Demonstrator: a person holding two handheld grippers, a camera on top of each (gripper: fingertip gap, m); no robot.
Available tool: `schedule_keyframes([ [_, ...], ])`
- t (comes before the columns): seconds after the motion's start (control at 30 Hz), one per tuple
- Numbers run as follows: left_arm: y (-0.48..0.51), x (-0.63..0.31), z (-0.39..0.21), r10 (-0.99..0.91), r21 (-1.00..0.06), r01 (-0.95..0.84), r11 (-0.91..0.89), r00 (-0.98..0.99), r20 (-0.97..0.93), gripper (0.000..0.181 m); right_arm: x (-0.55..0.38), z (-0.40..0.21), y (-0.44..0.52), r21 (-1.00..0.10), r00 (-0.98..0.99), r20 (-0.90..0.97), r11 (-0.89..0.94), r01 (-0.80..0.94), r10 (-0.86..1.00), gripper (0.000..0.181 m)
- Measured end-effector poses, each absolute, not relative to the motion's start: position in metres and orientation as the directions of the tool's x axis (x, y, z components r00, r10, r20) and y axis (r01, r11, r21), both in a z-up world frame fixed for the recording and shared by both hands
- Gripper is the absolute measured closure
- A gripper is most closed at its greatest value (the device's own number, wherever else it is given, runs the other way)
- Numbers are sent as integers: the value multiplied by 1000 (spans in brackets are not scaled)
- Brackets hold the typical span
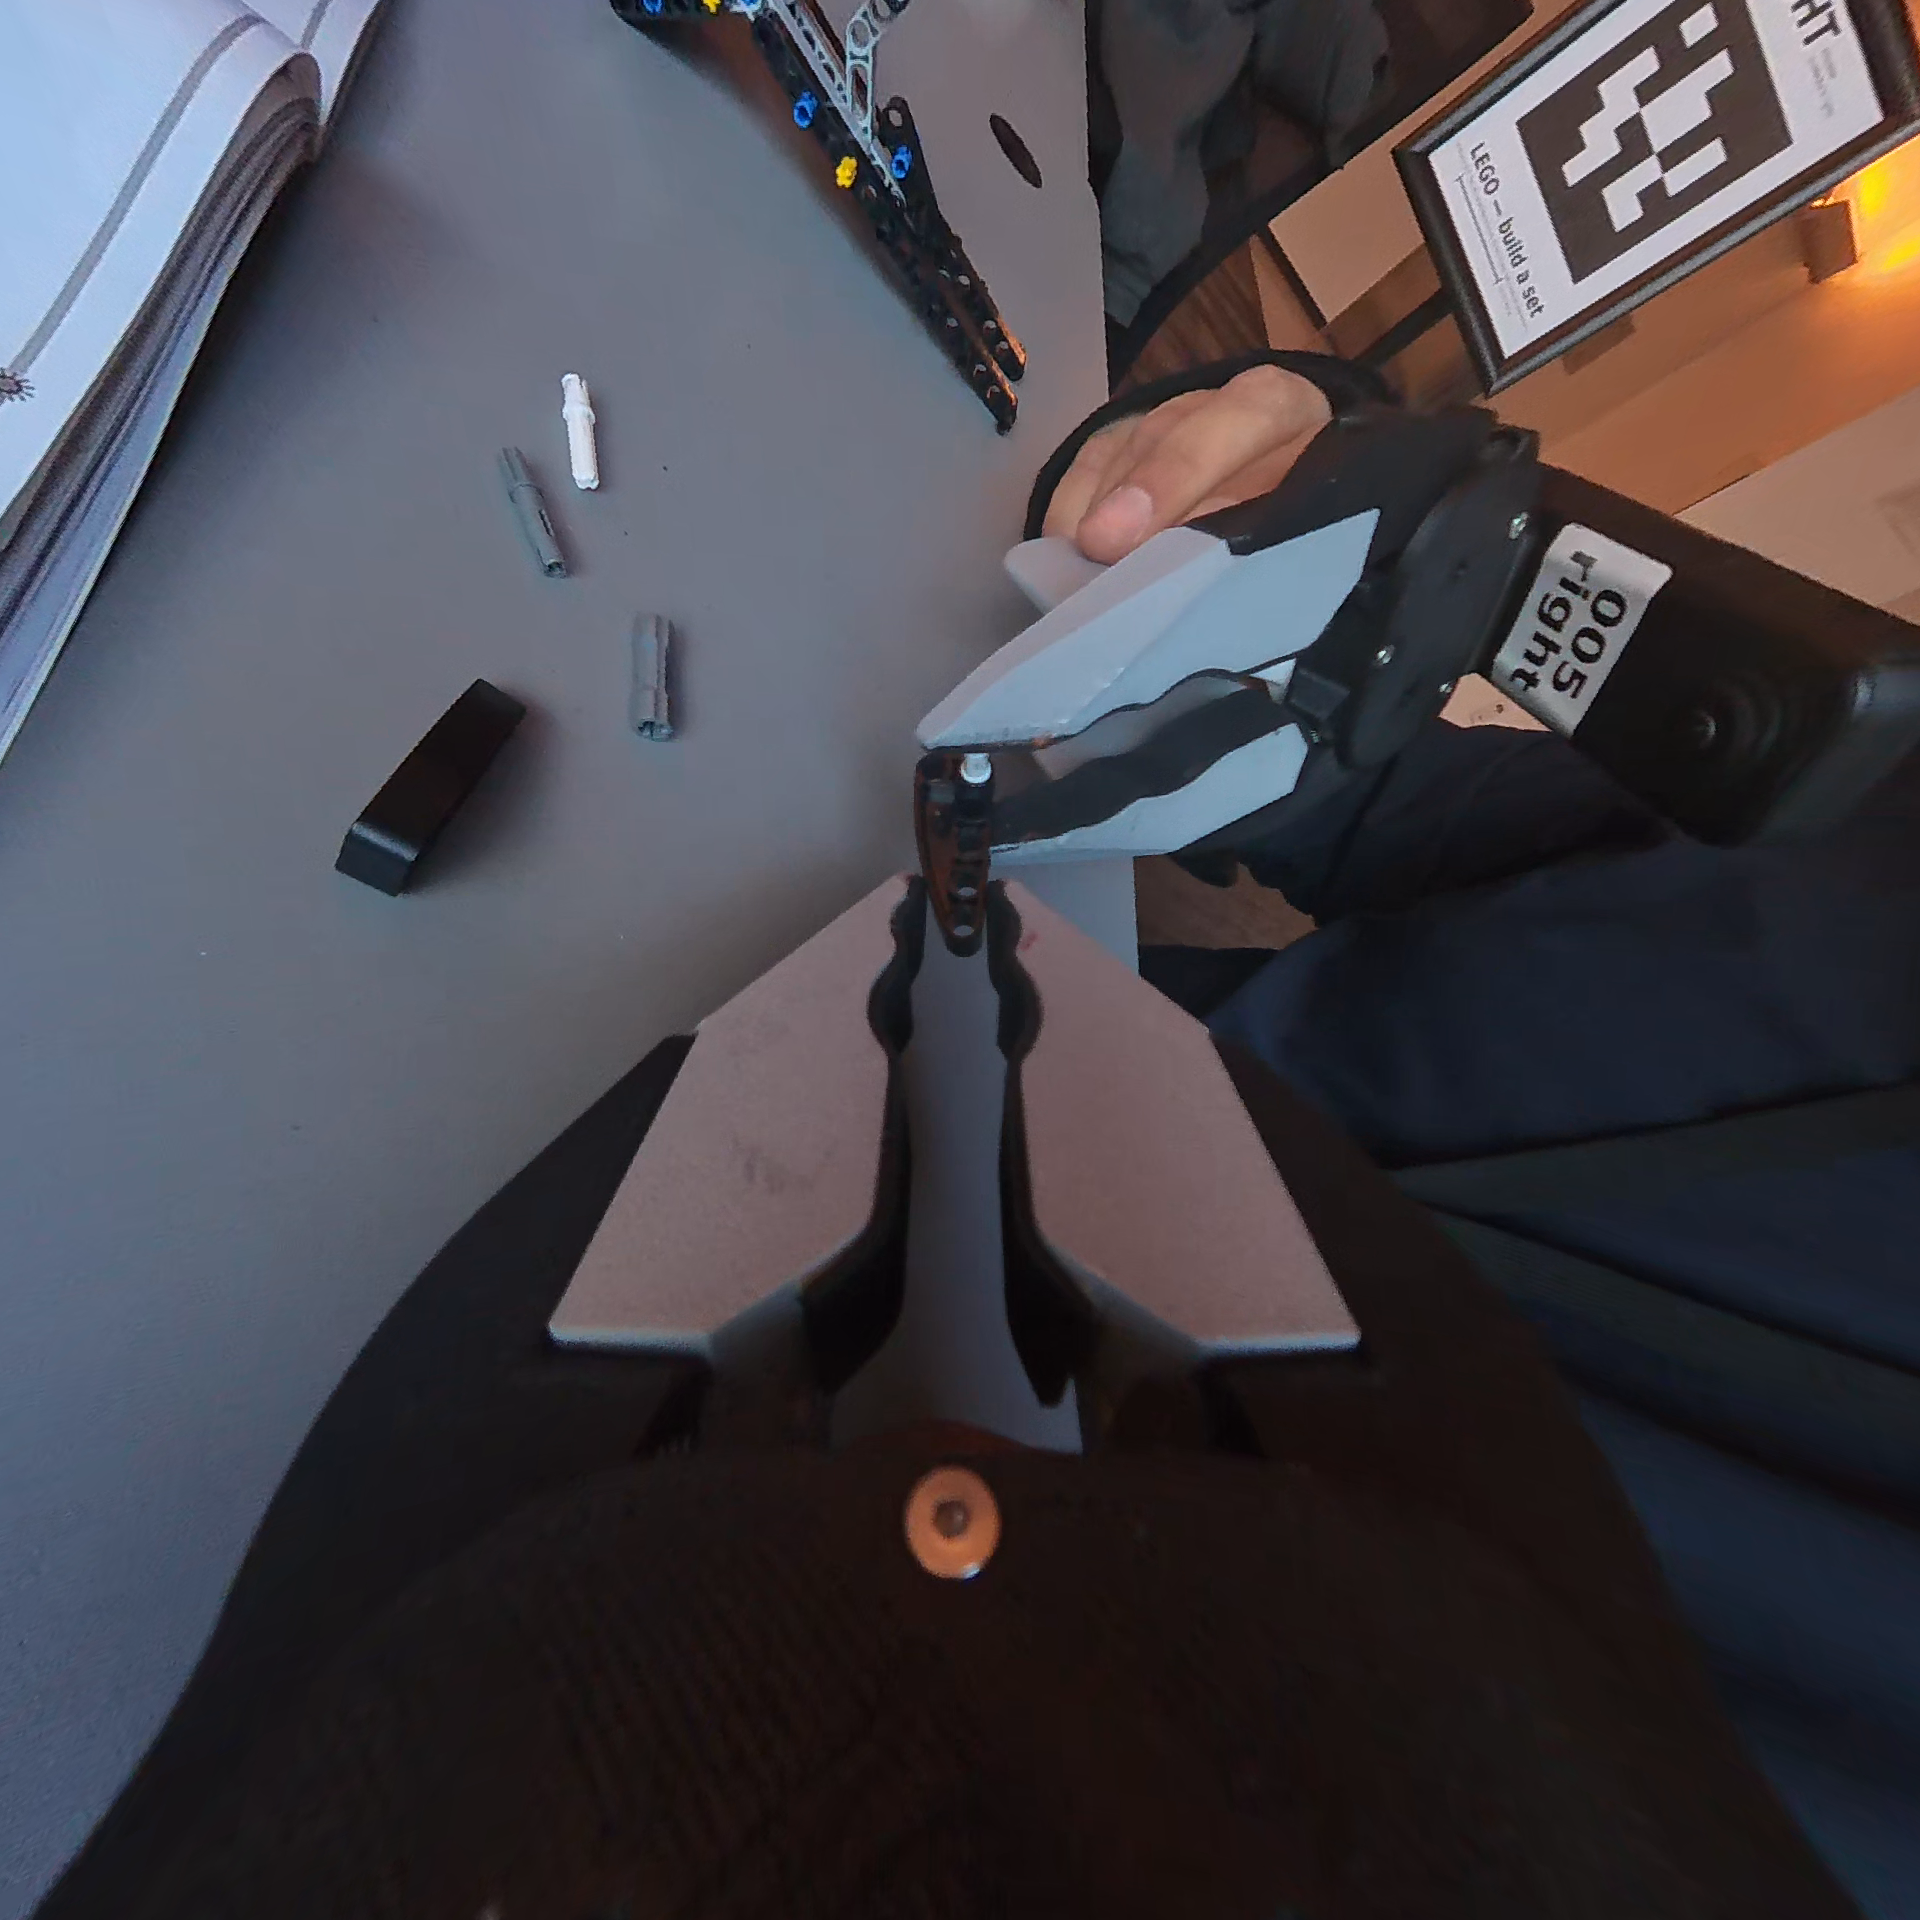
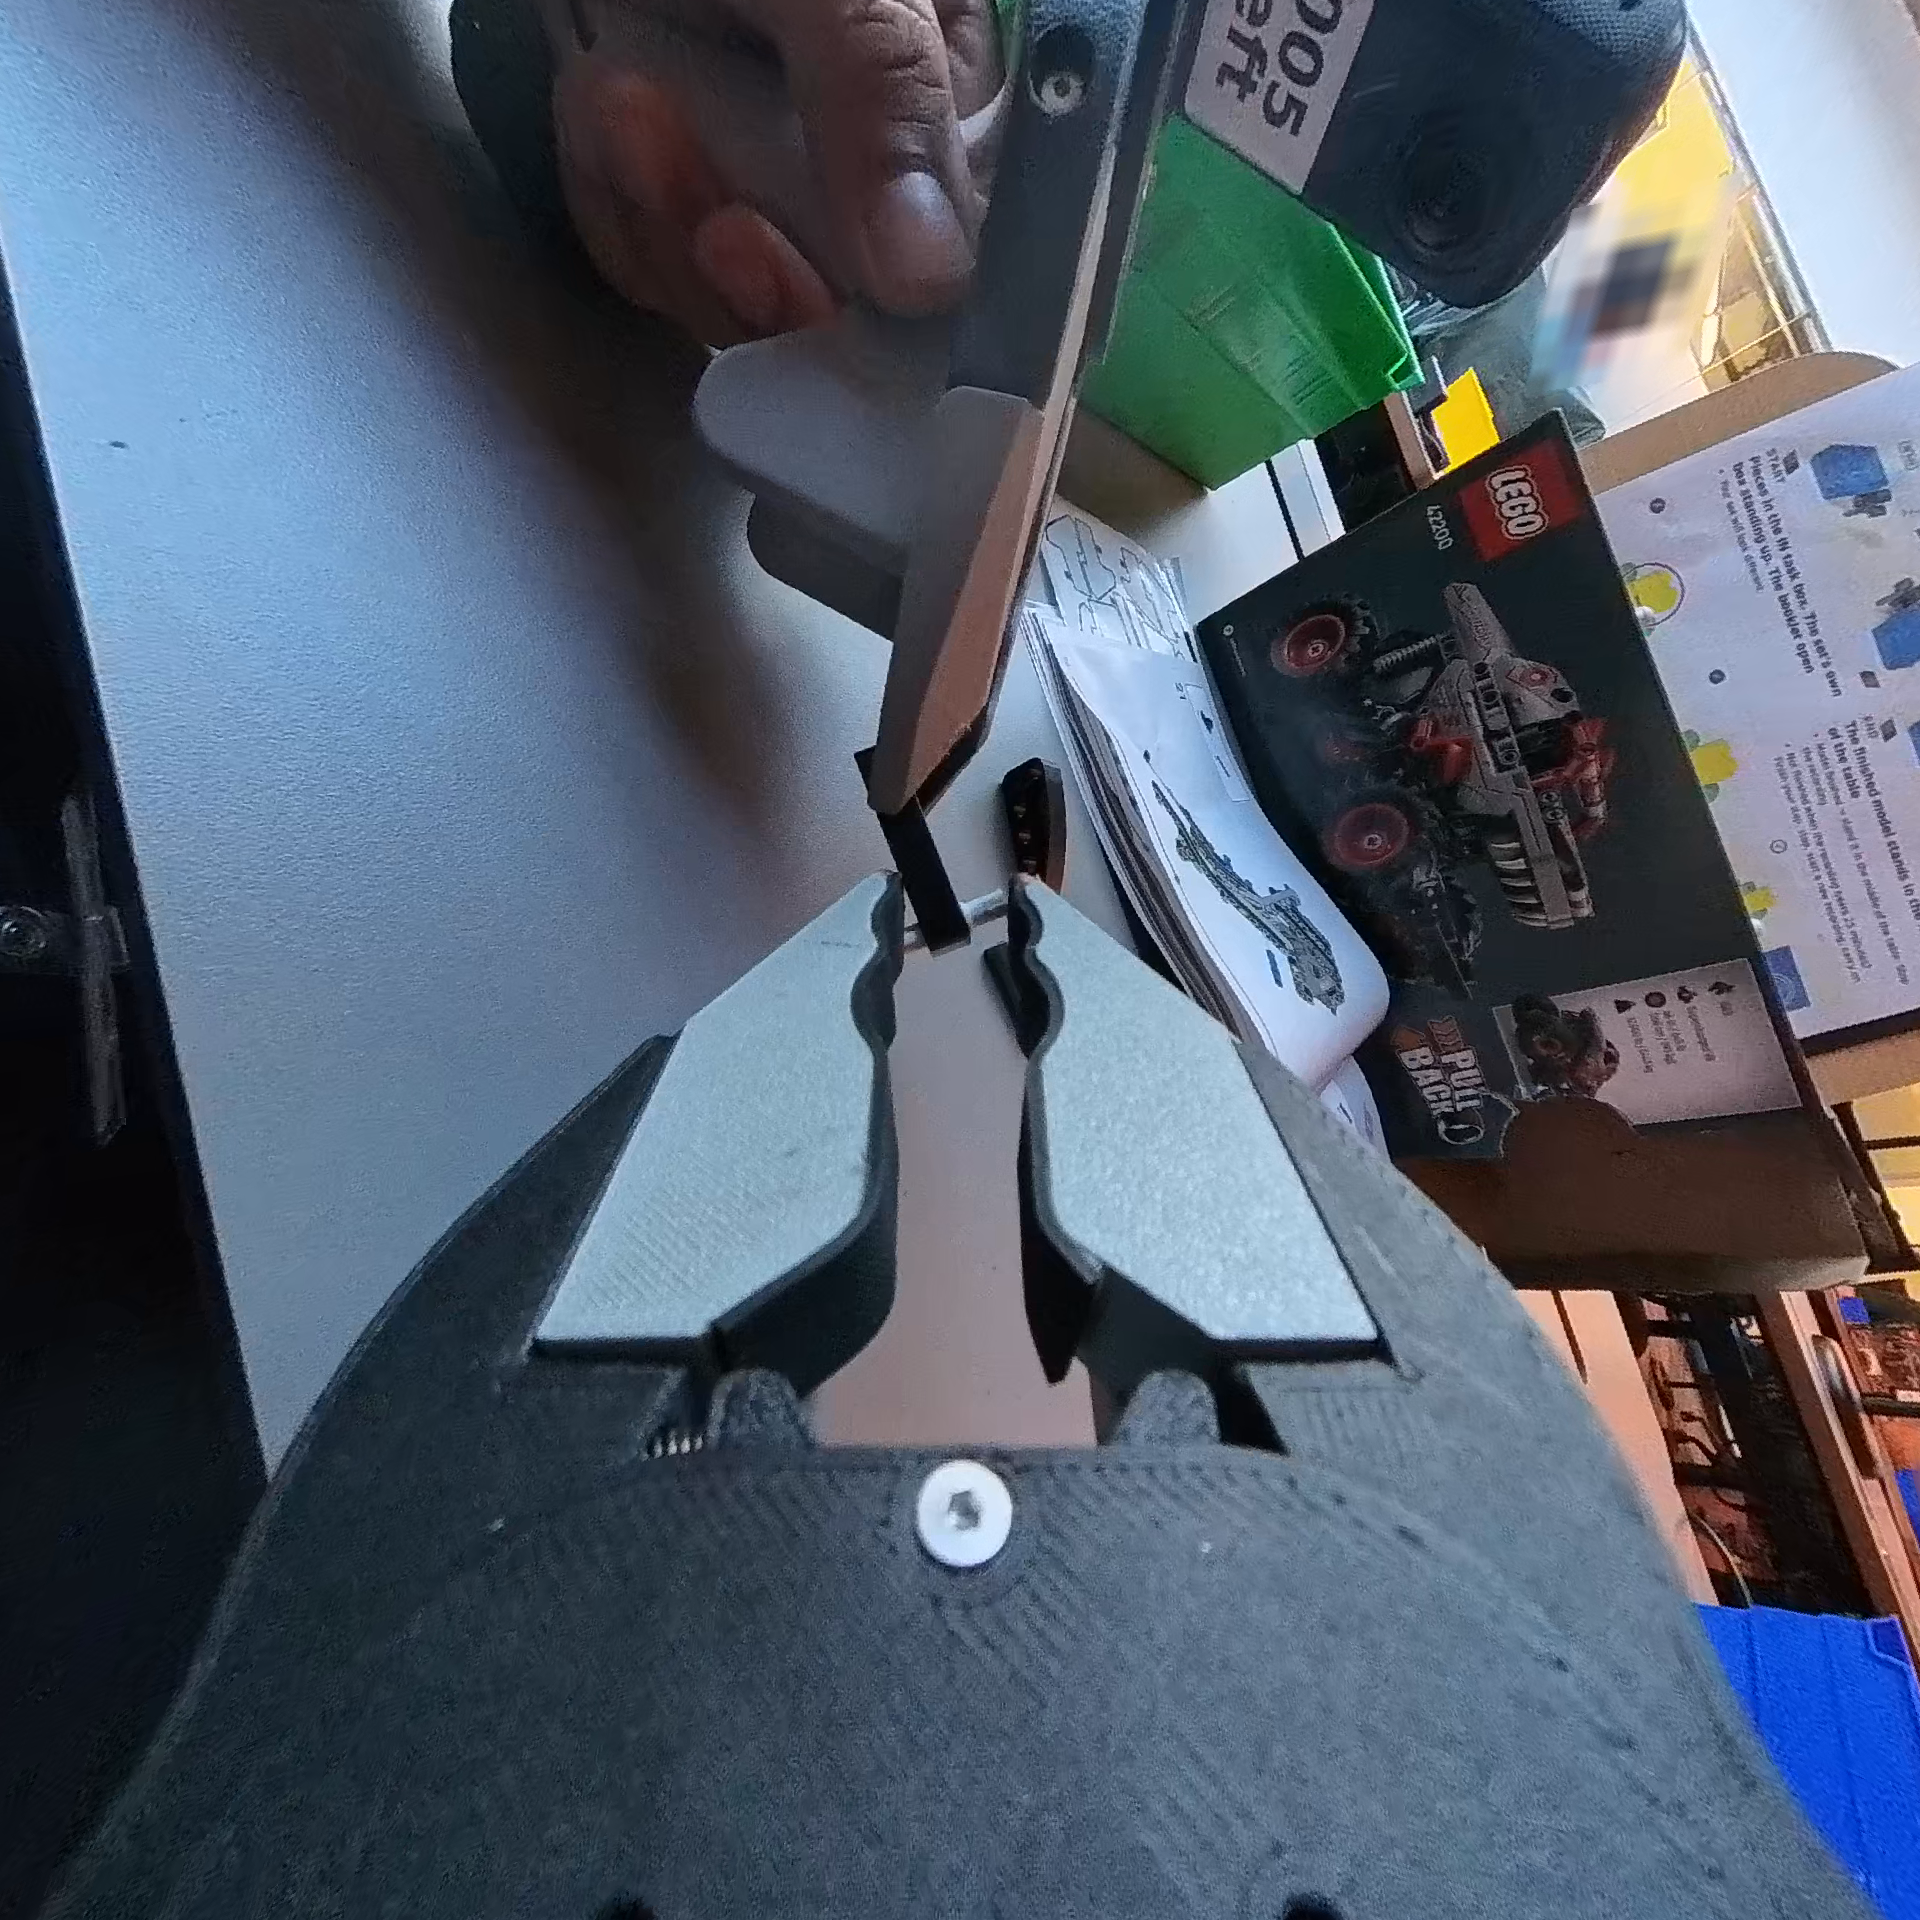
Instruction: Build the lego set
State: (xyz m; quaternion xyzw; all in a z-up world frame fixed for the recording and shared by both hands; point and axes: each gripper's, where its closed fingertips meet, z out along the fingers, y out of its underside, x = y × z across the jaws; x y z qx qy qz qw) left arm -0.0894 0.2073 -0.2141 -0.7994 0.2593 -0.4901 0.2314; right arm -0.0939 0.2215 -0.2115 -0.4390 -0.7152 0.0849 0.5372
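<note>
My left gripper (image 1: 954, 902) is shut on a small black beam with holes (image 1: 948, 842) and holds it upright above the table edge. My right gripper (image 1: 971, 795) comes in from the right and is shut on a white pin (image 1: 974, 771) that sits at the beam's top hole. In the right wrist view, my right gripper (image 2: 958, 909) holds the pin (image 2: 987, 912) end to end between its tips. The pin passes through the black beam (image 2: 932, 883), which hangs from the left gripper (image 2: 906, 790) above.
On the grey table (image 1: 312, 1039) lie a white pin (image 1: 579, 431), two grey pins (image 1: 532, 511) (image 1: 652, 675) and a black curved piece (image 1: 431, 787). A part-built black assembly (image 1: 904, 218) lies farther off. An open booklet (image 2: 1195, 831), the set's box (image 2: 1507, 831) and a green bin (image 2: 1226, 343) stand behind. The tips of both grippers are at nearly the same place. The part-built black assembly (image 1: 904, 218) is about equally far from each gripper, around 25 cm.
</note>
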Motion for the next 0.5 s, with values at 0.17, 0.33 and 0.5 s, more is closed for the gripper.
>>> schedule_keyframes([
  [0.17, 207, -89, -215, -648, -629, -195, -753, 385, 657, 171, -93, -212, 221, -585, -40, 702, 609, 536, 711, 164],
  [0.33, 207, -89, -216, -668, -644, -215, -734, 402, 626, 172, -93, -213, 221, -580, -46, 704, 612, 538, 709, 164],
  [0.5, 210, -91, -218, -676, -655, -221, -723, 422, 604, 172, -92, -214, 222, -594, -42, 687, 593, 543, 726, 164],
])
